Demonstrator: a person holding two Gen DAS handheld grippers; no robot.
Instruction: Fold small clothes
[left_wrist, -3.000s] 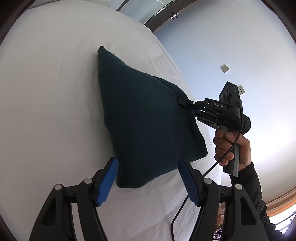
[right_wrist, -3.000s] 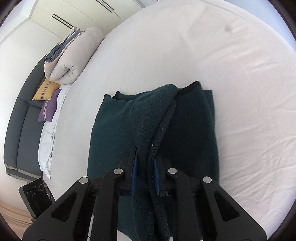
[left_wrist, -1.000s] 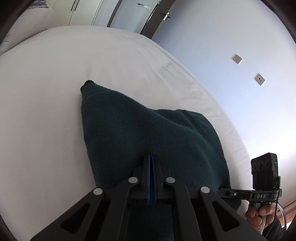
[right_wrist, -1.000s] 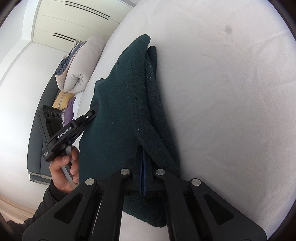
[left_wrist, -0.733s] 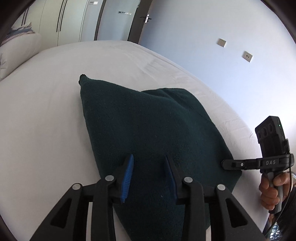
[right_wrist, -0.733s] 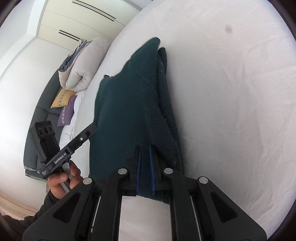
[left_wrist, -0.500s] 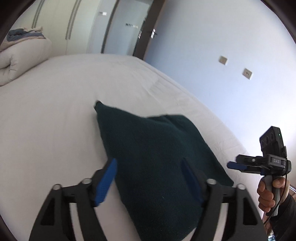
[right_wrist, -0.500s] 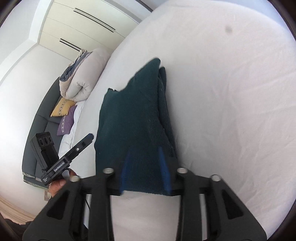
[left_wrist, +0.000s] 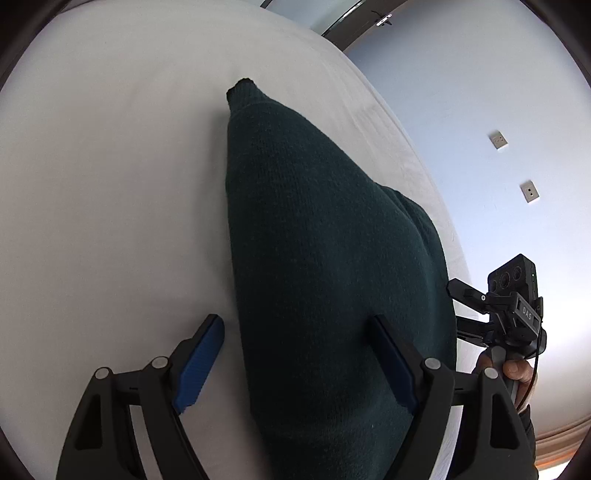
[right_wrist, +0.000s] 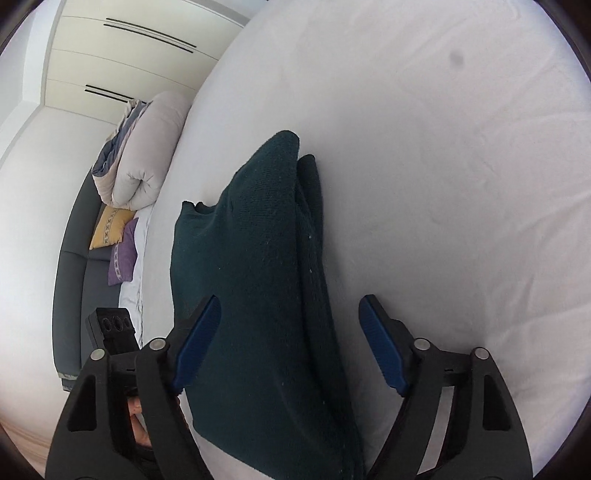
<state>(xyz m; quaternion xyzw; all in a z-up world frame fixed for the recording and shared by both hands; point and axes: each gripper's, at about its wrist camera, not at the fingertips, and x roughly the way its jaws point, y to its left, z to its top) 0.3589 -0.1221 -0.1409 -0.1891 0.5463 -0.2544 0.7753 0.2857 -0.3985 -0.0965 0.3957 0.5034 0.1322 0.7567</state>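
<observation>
A dark green knitted garment (left_wrist: 325, 258) lies folded on the white bed (left_wrist: 110, 184). It also shows in the right wrist view (right_wrist: 258, 280), with a second layer along its right edge. My left gripper (left_wrist: 295, 354) is open, its blue pads astride the garment's near left edge, holding nothing. My right gripper (right_wrist: 288, 343) is open over the garment's near end, holding nothing. The right gripper also shows at the right of the left wrist view (left_wrist: 458, 306), beside the garment's edge.
A rolled duvet (right_wrist: 144, 147) and yellow and purple cushions (right_wrist: 118, 240) lie on a grey sofa (right_wrist: 74, 295) left of the bed. A blue-white wall with two sockets (left_wrist: 498, 140) stands to the right. White wardrobes (right_wrist: 129, 55) are behind.
Both grippers were shut on the garment's edge a second ago. They have opened and let it go, and it now lies flat on the bed. Both grippers have come down close over it.
</observation>
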